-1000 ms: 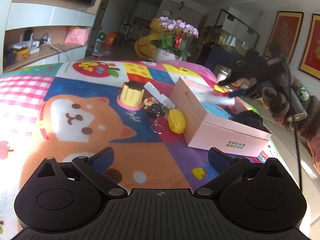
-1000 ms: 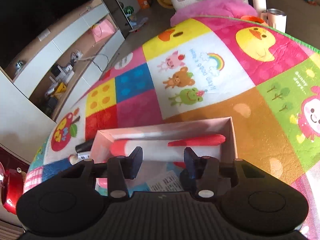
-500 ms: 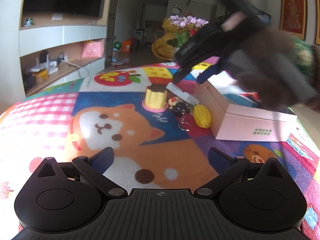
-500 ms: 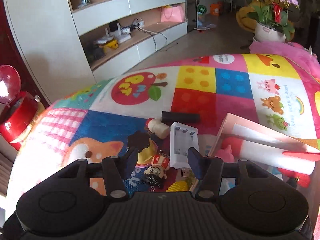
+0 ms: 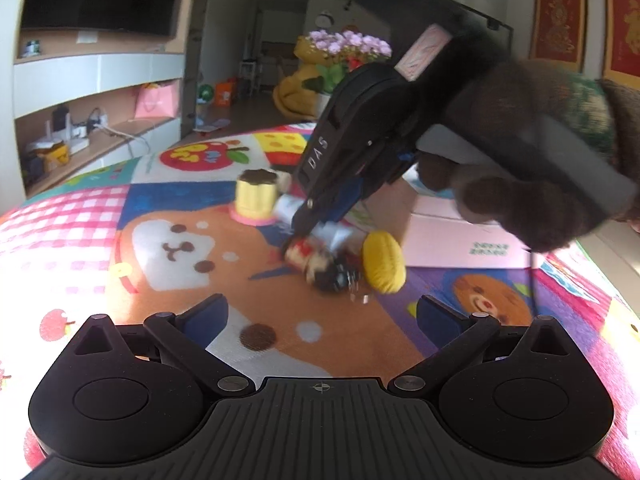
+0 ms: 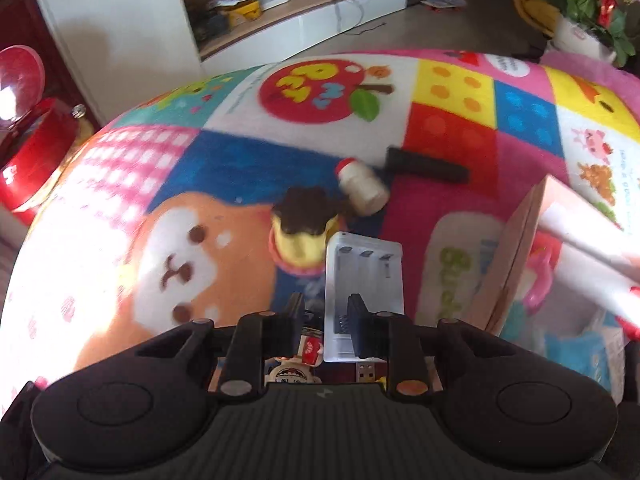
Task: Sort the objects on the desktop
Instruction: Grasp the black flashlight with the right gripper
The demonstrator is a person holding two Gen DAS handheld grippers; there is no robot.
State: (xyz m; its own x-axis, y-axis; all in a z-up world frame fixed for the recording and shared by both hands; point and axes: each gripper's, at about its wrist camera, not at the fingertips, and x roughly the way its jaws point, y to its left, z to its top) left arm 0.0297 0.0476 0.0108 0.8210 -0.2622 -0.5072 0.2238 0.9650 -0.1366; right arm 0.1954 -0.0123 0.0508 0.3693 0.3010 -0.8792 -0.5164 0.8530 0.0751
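Bright patchwork mat [image 6: 452,92] under pastel toys

The mat shows pink gingham, a red apple, yellow and blue squares and an orange dog face; the pudding toy [image 6: 302,232] is yellow with a brown top, the box [image 5: 460,236] pale pink, the corn [image 5: 383,256] yellow.

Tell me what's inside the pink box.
In the pink box lie a white tube with a red end, something pink and a light blue packet. The box wall and the tube hide whatever lies beneath.
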